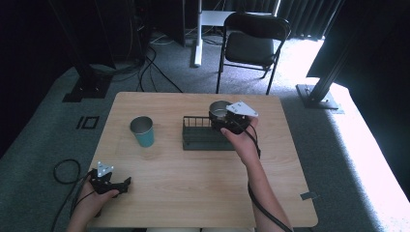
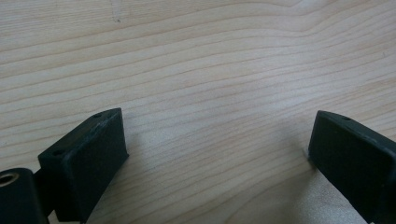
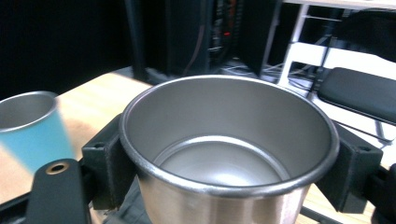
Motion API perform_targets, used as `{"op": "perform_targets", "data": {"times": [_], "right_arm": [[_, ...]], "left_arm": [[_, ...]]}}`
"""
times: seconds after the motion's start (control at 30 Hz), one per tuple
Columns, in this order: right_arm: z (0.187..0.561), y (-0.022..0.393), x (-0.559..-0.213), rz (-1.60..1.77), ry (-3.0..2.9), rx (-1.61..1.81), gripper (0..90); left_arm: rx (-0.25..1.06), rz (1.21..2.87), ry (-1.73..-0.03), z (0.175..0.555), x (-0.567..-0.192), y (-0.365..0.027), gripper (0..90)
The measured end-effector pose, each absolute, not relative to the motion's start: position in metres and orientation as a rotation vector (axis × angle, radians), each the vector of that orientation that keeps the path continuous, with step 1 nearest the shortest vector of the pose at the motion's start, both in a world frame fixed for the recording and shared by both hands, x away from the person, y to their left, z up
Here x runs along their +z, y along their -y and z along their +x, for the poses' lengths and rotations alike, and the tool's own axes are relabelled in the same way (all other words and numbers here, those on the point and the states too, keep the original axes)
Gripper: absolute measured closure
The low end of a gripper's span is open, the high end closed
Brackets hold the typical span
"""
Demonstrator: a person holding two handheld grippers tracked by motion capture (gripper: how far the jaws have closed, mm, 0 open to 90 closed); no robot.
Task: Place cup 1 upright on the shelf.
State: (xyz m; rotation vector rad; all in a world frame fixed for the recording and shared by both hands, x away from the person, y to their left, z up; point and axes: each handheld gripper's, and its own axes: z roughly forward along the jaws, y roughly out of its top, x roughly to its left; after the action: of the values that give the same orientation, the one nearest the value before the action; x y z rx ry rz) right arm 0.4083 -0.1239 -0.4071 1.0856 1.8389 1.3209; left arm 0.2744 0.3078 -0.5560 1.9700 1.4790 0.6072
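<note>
A steel cup (image 3: 229, 154) stands upright and empty between the jaws of my right gripper (image 3: 229, 163), which is shut on its sides. In the high view the steel cup (image 1: 219, 109) hangs above the right end of a black wire rack (image 1: 200, 133), with my right gripper (image 1: 227, 121) around it. A teal cup with a steel rim (image 1: 142, 130) stands on the table to the left of the rack, also visible as the teal cup (image 3: 30, 128). My left gripper (image 1: 116, 186) rests low near the table's front left corner, open, with bare wood between its jaws (image 2: 217, 154).
The wooden table (image 1: 193, 193) has free room in front of the rack. A black folding chair (image 1: 251, 46) stands beyond the far edge. Cables lie on the grey carpet (image 1: 63, 169) at the left, and dark stands rise at both sides.
</note>
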Motion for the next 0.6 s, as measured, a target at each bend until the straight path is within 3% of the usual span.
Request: {"op": "perform_targets", "data": {"times": [0.6], "right_arm": [[0.433, 0.138, -0.454, 1.279, -1.761, 1.235, 18.1]], "left_arm": [[0.607, 1.970, -1.479, 0.274, -0.556, -0.308, 5.0]]}}
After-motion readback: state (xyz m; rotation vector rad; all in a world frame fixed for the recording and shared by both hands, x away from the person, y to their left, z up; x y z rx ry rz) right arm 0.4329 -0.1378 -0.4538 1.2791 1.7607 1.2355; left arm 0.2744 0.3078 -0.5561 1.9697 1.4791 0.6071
